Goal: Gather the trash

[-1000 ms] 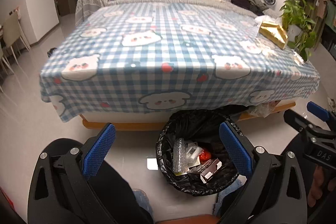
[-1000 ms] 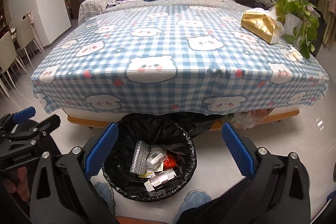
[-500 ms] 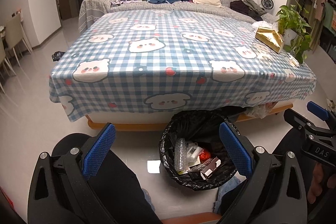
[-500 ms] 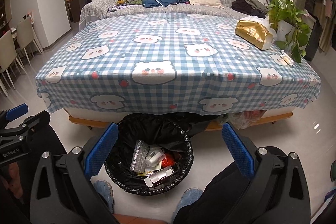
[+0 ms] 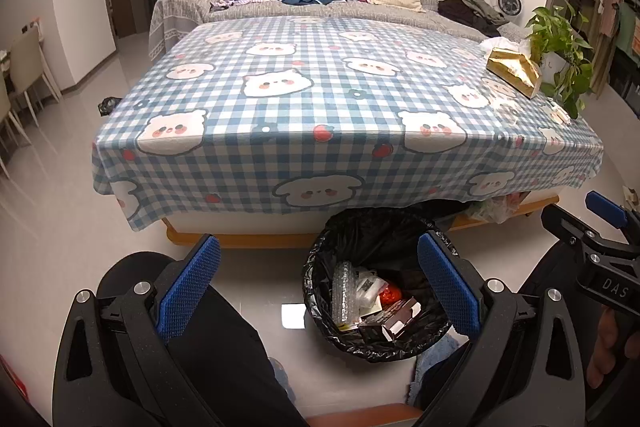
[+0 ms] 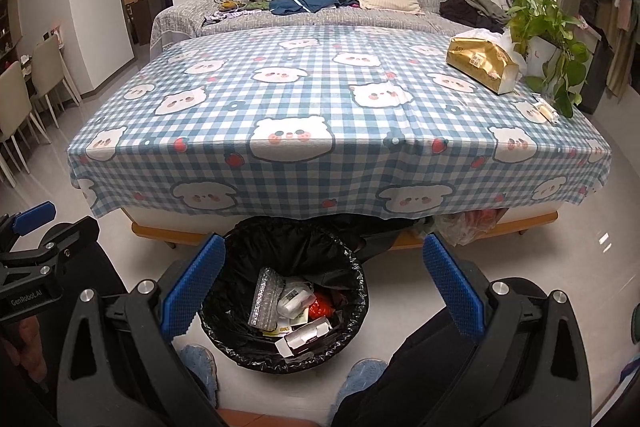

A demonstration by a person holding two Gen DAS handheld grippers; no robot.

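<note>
Both grippers hang low in front of the seated person, each spread wide and holding nothing. The left gripper [image 5: 318, 281] frames the floor and the near rim of the trash bin [image 5: 320, 291], which sits at about 5 o'clock in its view, on the floor just at the near edge of the table. The right gripper [image 6: 320, 277] looks almost straight down into the same bin [image 6: 360, 291], at 6 o'clock. Inside the black liner lie a crumpled clear plastic bottle [image 6: 264, 297], white wrappers, something red [image 6: 320, 307] and a small carton [image 6: 304, 337]. The checked tablecloth [image 6: 320, 99] carries a gold tissue pack [image 6: 482, 65] at 2 o'clock, beside a potted plant [image 6: 548, 27]. A small pale item [image 6: 546, 111] near the plant may be a wrapper; it is too small to tell.
</note>
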